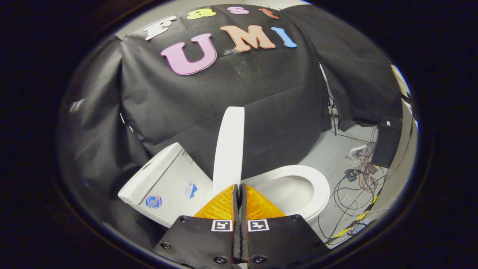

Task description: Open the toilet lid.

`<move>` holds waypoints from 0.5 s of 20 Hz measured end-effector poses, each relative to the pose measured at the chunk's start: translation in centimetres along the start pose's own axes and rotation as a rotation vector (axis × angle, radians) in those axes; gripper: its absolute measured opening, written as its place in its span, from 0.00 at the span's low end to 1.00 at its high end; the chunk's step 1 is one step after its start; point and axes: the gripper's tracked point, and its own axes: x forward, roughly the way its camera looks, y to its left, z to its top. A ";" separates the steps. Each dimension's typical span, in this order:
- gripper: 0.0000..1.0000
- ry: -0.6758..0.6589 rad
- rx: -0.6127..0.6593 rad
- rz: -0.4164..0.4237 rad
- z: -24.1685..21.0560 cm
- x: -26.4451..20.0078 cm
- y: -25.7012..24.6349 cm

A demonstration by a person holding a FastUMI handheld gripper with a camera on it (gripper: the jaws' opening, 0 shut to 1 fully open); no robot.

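Lid [228, 144] stands upright at twelve o'clock, stiff, light, slippery plastic. We would push its edge; gripper [239, 190] fingers are pressed together, holding nothing.

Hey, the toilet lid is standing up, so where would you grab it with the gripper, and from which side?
Grip the thin free edge of the toilet lid, just ahead of the shut gripper. It stands upright, edge-on between the tank and the seat, so probably open first, then one finger on each face.
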 end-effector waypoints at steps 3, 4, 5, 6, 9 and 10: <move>0.01 -0.011 -0.028 0.018 0.2 -0.2 1.4; 0.01 -0.014 -0.047 0.020 0.3 -0.2 1.9; 0.01 -0.012 -0.072 0.021 0.2 -0.1 2.4; 0.01 -0.013 -0.097 0.025 0.3 -0.2 2.9; 0.01 -0.016 -0.129 0.040 0.5 -0.3 4.1; 0.01 -0.019 -0.127 0.047 0.7 -0.4 4.4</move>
